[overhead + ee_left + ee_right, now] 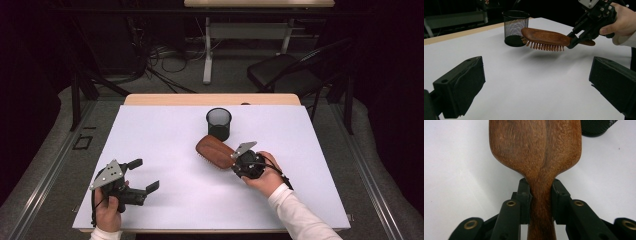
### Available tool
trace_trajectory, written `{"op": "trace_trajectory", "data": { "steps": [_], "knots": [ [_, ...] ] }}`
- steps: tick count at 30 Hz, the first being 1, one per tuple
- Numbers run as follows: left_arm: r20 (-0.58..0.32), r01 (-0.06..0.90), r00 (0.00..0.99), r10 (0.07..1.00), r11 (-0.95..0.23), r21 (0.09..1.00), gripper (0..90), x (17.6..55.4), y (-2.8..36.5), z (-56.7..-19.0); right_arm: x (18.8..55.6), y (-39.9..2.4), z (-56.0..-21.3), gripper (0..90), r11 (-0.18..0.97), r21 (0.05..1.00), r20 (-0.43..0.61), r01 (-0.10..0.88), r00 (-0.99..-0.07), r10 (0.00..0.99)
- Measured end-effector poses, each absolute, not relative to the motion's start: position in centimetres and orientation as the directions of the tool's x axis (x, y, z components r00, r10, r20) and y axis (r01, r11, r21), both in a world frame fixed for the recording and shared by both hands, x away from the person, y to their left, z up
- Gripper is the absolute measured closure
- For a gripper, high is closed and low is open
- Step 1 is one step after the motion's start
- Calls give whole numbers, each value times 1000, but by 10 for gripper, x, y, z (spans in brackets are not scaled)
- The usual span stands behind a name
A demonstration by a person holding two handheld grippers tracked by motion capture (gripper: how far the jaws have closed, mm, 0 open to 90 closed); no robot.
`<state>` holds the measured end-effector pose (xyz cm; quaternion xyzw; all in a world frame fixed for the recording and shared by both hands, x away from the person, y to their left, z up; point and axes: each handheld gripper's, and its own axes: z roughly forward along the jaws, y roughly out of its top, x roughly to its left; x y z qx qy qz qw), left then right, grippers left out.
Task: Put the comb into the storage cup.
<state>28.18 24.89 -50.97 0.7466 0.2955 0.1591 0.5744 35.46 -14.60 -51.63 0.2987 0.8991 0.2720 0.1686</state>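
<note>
Left gripper (145,176): jaws spread wide, nothing between them; low at the left near edge of the white table surface (165,145), well apart from the brush.

Brown wooden paddle hairbrush (215,151): off the table, bristles down, roughly level. Long axis from handle at right-near to head at left-far; head tip just beside the cup, short of its rim.

Black wire-mesh cup (219,123): upright, beyond the brush head.

Right gripper (239,161): clamped on the brush handle at its neck; the nearer hand to the cup.

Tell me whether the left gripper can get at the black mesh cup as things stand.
Probably yes: the left gripper is open and empty, and bare white table lies between it and the black mesh cup.
</note>
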Motion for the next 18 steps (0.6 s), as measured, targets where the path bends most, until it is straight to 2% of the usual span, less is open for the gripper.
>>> {"op": "trace_trajectory", "data": {
  "steps": [18],
  "knots": [
    [-103,262,775,624,-167,951,3,282,248,-510,348,-147,-514,724,615,669,-138,417,-743,655]
  ]
}}
